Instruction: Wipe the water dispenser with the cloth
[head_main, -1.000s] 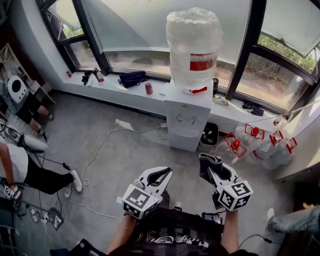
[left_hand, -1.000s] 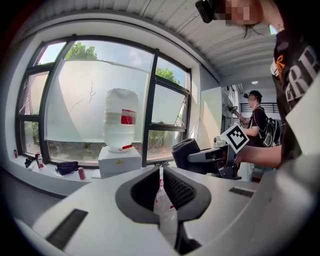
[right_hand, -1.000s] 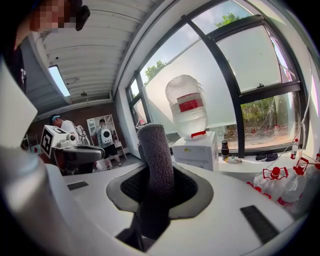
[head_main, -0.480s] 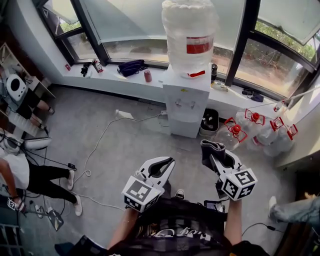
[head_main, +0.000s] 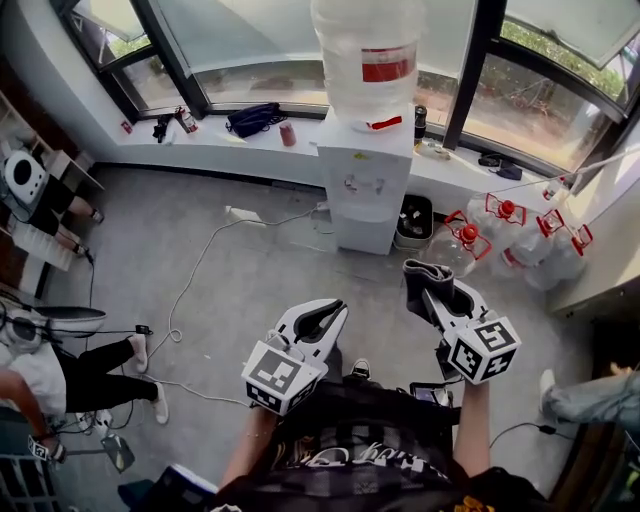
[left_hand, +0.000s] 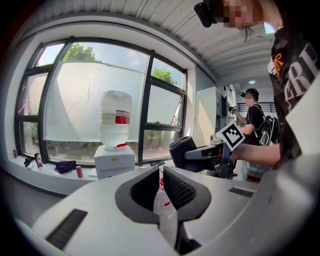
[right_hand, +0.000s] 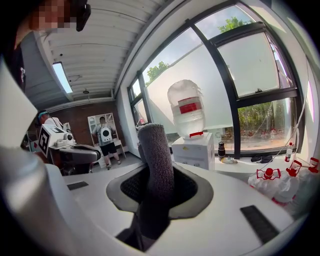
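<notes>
WIPE YET TO BEGIN: The water dispenser (head_main: 363, 185) stands against the window ledge (head_main: 200, 150) on the far side of the grey floor, an inverted bottle (head_main: 370, 50) on top. It is well apart from you and not yet touched. Spare bottles (head_main: 500, 235) cluster to its right. You hold both grippers out in front of your torso, pointed toward the dispenser. Your right gripper (head_main: 436, 296) reaches slightly ahead, jaws clamped on the dark cloth (head_main: 418, 278). The folded end of the cloth stands proud of the tips, seemingly so that fabric rather than plastic meets the cabinet first. Your left gripper (head_main: 322, 318) sits beside it, angled inward, with its jaws drawn almost together on nothing, apparently free to steady things.
</notes>
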